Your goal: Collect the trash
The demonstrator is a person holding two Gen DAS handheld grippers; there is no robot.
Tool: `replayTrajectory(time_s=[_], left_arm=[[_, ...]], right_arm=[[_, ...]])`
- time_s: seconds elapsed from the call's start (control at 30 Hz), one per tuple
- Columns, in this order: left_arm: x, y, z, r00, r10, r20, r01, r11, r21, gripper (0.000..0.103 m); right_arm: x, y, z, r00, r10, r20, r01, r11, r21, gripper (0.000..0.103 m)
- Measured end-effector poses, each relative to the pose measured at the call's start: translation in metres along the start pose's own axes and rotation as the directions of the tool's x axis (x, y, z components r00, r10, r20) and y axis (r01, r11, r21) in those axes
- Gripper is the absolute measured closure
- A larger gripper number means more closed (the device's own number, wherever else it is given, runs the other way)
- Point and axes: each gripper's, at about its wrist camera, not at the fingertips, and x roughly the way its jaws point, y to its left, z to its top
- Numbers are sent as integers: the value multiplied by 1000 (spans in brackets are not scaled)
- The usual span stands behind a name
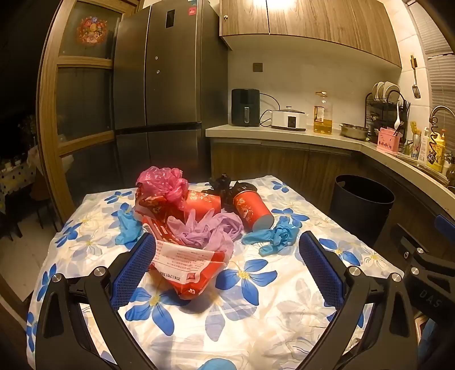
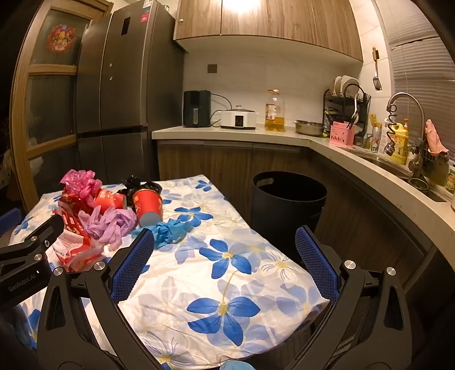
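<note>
The left gripper [image 1: 224, 261] stands wide open above the near half of the floral-cloth-covered worktop [image 1: 256, 313], holding nothing. A crumpled red-and-white plastic wrapper [image 1: 187, 267] lies between its blue-padded fingers, nearer the left one and possibly touching it. Just beyond sit bunched lilac disposable gloves [image 1: 207, 230], a pink plastic bag [image 1: 162, 182], a tipped red paper cup [image 1: 251, 209], a black crumpled bag [image 1: 227, 185] and blue crumpled gloves [image 1: 275, 234], all clustered toward the worktop's far edge.

The right gripper [image 2: 224, 256] is likewise spread wide and empty, over the worktop's right edge; the blue gloves lie just beyond its left finger. A black round bin [image 2: 287, 202] stands on the floor off the worktop's far right corner. Behind are a grey refrigerator [image 2: 119, 79] and wooden cabinets [image 2: 264, 20].
</note>
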Motion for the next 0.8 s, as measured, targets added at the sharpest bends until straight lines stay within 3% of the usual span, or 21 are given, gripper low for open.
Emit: replayTrajectory(time_s=[0.8], left_arm=[[-3, -1, 1, 1000, -2, 8, 2, 1000, -14, 6]], right_arm=[[0, -1, 0, 1000, 2, -1, -2, 1000, 3, 5]])
